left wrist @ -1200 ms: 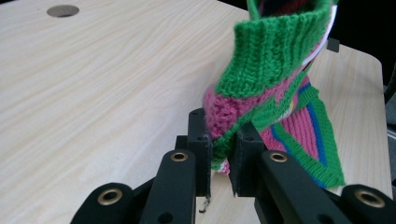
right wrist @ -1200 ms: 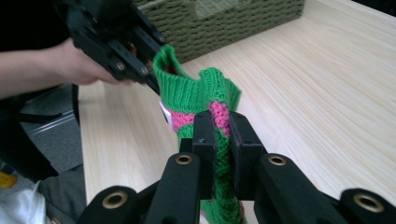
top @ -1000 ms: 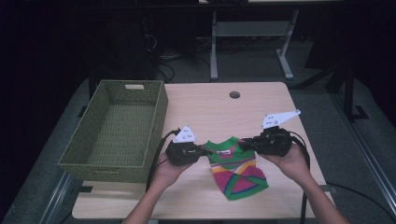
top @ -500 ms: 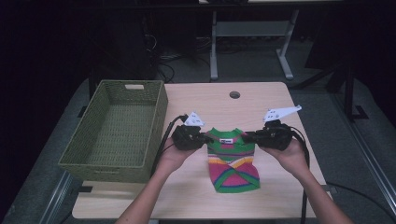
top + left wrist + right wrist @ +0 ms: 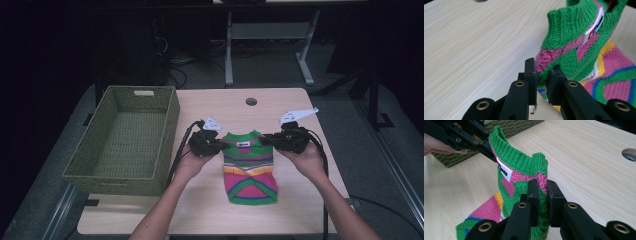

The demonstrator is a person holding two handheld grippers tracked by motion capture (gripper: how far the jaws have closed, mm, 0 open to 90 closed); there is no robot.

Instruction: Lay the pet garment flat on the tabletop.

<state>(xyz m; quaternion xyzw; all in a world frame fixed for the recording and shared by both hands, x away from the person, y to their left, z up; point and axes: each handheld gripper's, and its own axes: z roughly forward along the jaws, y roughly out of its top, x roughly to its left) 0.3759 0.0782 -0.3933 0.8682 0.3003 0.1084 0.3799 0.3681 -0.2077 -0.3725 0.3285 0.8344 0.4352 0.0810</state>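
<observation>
Knit: small striped sweater (image 5: 248, 165) in green, pink, yellow and blue, white label at the neck
Left gripper (image 5: 221, 146): jaws clamped on the left shoulder of the sweater
Right gripper (image 5: 264, 140): jaws pinching the right shoulder
Sweater position: collar edge lifted between the tongs, hem trailing on the wooden table (image 5: 215, 107) toward the person
Key relation: long axis runs collar to hem, across the line between the grippers — wicker basket (image 5: 125, 140) lies to the left, nearer the left hand
Judgement: a sideways carry leftward looks likely — both grips must hold
</observation>
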